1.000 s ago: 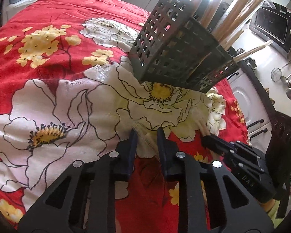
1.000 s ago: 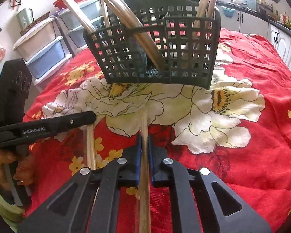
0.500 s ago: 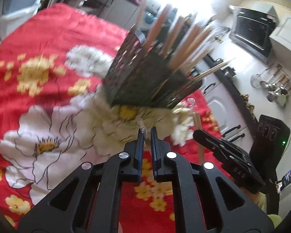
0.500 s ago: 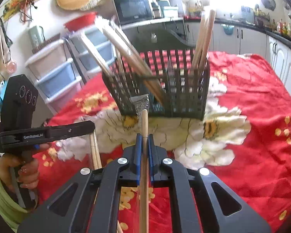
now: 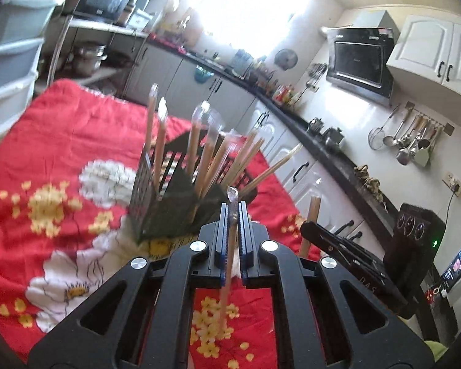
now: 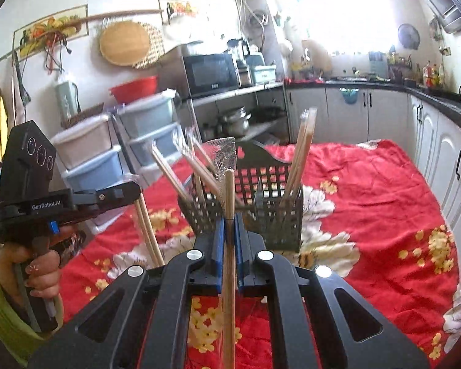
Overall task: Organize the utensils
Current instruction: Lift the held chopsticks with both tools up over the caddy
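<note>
Wooden chopsticks in clear wrappers are the business here, and each gripper is clamped narrowly on one. The right gripper pinches a wrapped stick whose long axis runs straight along the fingers, tip up toward twelve o'clock. The left gripper does the same with its own stick. The dark slotted basket stands on the red flowered cloth, dead ahead of the right gripper at twelve o'clock and lower than the stick's tip; from the left it lies around eleven o'clock. More sticks already lean in it, fanned outward. Both tools are near the basket, and I judge the right better lined up, since the opening sits straight beyond its stick. The coming move likely turns on tipping each stick over the rim, end first.

A second ago both grippers were low at the cloth, the right stick lying flat toward the basket; now both are raised with sticks lifted clear, and the kitchen fills the upper view
</note>
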Demonstrator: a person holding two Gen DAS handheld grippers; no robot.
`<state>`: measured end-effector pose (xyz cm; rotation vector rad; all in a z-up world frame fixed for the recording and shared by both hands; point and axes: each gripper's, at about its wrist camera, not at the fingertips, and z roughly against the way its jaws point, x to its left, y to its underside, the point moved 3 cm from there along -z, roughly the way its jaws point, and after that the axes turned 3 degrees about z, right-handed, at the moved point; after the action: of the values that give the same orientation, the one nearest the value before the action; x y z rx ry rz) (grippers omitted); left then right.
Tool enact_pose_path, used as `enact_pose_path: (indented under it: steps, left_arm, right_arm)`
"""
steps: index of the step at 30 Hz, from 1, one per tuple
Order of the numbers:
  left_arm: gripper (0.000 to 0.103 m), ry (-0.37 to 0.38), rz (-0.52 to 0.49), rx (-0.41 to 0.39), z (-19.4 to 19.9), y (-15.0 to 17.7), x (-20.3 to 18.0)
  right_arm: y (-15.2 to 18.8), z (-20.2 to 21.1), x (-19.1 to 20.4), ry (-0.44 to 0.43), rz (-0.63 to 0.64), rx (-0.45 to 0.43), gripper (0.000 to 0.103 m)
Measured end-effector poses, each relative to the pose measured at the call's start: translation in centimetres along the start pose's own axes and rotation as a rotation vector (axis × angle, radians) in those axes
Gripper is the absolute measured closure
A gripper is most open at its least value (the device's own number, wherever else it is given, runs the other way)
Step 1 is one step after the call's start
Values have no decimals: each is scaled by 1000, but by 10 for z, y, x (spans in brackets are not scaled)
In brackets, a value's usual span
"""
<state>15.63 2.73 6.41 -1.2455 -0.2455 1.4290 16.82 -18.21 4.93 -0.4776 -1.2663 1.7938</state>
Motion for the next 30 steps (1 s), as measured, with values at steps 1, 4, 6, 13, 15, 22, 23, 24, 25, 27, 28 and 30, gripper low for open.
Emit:
enact_pose_path:
  steps: [1,4,6,13,15,22,23,24,25,27,28,30]
  left_arm:
    - [100,1,-8,-11,2,-4,-3]
    - [100,8,-25,-37,7,-15,-9]
    - [100,6,-38,-59,11,-24,-13]
    - [100,-11,-70,-115,19,-49,-20]
    - [100,-14,-78,-131,22,-56,-22]
    - [100,-31,-108,-186,30,-78,-32]
    - [100,-33,-109,-193,31,-81,-32]
    - [100,-34,-110,-202,33,-85,-33]
    - [100,-36,-112,-209,33,-87,-33]
    - [100,-42,-113,-225,35,-93,-35]
    - [100,-42,-112,-231,35,-96,-35]
    - [100,-48,-115,-244,35,-103,-37]
  right_arm:
    - [-2,2,-1,3,-3,-10,97]
    - [-8,8,-3,8,-10,-45,97]
    - [-12,11,-4,11,-13,-64,97]
    - [-29,13,-7,26,-5,-111,97]
    - [-32,13,-6,28,-5,-119,97]
    - [-54,9,-1,43,34,-159,97]
    - [-56,9,0,44,39,-165,97]
    - [-60,9,0,45,44,-171,97]
    - [-63,9,1,49,51,-181,97]
    - [-71,8,2,57,63,-201,97]
    - [-75,9,3,59,67,-211,97]
    - [-85,10,2,62,73,-234,97]
